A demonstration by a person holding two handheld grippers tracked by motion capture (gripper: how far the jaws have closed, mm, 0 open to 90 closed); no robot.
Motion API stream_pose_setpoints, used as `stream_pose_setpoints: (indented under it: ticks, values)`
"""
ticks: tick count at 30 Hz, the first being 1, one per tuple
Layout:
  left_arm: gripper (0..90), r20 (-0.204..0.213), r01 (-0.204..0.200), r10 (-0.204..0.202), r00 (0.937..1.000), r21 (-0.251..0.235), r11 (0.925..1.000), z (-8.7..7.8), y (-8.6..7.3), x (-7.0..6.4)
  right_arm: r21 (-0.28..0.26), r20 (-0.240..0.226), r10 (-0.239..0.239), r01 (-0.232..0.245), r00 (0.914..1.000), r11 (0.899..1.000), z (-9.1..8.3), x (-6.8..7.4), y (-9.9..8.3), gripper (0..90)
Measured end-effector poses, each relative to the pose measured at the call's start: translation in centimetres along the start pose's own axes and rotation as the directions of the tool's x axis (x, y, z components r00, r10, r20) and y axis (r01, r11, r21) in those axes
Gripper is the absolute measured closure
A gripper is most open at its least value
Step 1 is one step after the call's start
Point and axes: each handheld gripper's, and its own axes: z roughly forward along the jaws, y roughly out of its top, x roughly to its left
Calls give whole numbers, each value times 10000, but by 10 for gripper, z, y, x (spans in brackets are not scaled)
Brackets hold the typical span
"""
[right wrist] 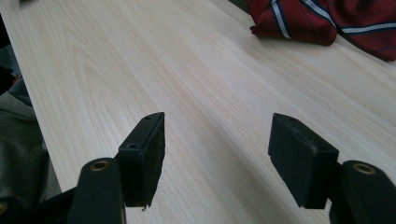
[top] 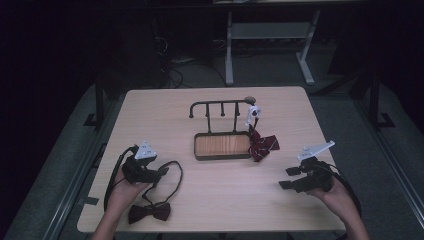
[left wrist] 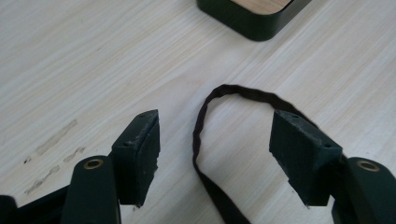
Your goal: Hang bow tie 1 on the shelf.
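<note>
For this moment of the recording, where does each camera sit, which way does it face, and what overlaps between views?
High view: above the person's side, looking forward and down on the table; both forearms, left gripper and right gripper show.
Left gripper view: rides the left gripper, looking between its open fingers at the dark strap and the tray corner.
Right gripper view: rides the right gripper, facing the striped red bow tie.
Shared: strap, tray and red bow tie appear from above too.

No readable text, label or number anywhere.
</note>
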Motion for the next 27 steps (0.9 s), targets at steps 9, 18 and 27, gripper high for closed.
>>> stream_pose_setpoints:
  ticks: [9, 18, 27]
  values:
    - [389, -211, 253, -241, 9995, 566, 9981, 5, -6, 9, 31, -18, -94, 94, 10000, 10000, 6, 0, -1, 358]
    - [473, -32, 306, -304, 9995, 1115, 9933, 11, -8, 11, 103, 76, -179, 178, 9998, 9998, 12, 1, -1, 355]
    - [598, 214, 99, -140, 9997, 1805, 9835, 18, -11, 9, 53, 131, -302, 301, 9995, 9995, 15, 2, -1, 350]
